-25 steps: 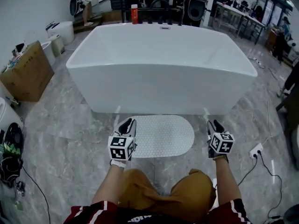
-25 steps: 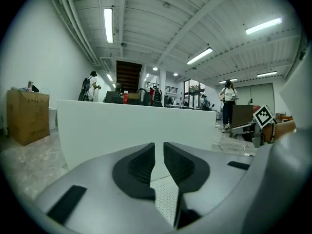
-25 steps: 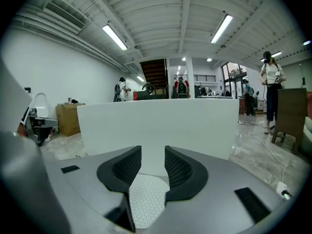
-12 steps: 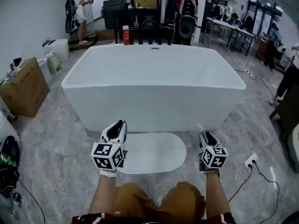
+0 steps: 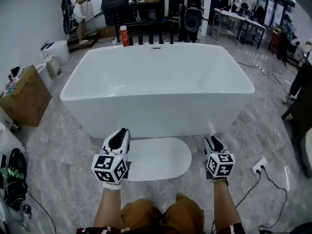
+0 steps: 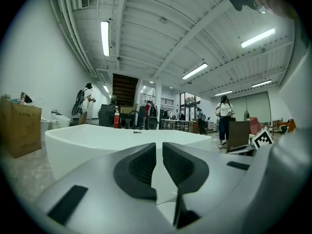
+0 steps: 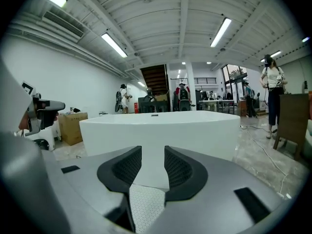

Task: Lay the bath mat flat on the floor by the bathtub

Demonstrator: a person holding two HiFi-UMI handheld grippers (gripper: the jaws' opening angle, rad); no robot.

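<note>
Head view, nearest first: the person's knees (image 5: 163,216), then the left tongs (image 5: 119,136) and right tongs (image 5: 212,143) held above the floor (image 5: 58,150) on either side of the mat (image 5: 158,158). Left jaws sit almost together with only a thin slit and nothing in it; right jaws are a little apart and also empty, with the dotted mat visible below them in the right gripper view. The mat lies on the floor just in front of the tub (image 5: 156,116), its long edge running along the tub's base and its rounded right end showing no curl; its left end is hidden behind the left tongs. The laying looks essentially done, so the care now is in the check. Lift both tongs straight up rather than sweeping sideways, so no jaw catches an edge. Look at the hidden left end, and if a corner is raised, press it down with closed jaws instead of pinching and dragging. Beyond the tub stands a red bottle (image 5: 125,35).
</note>
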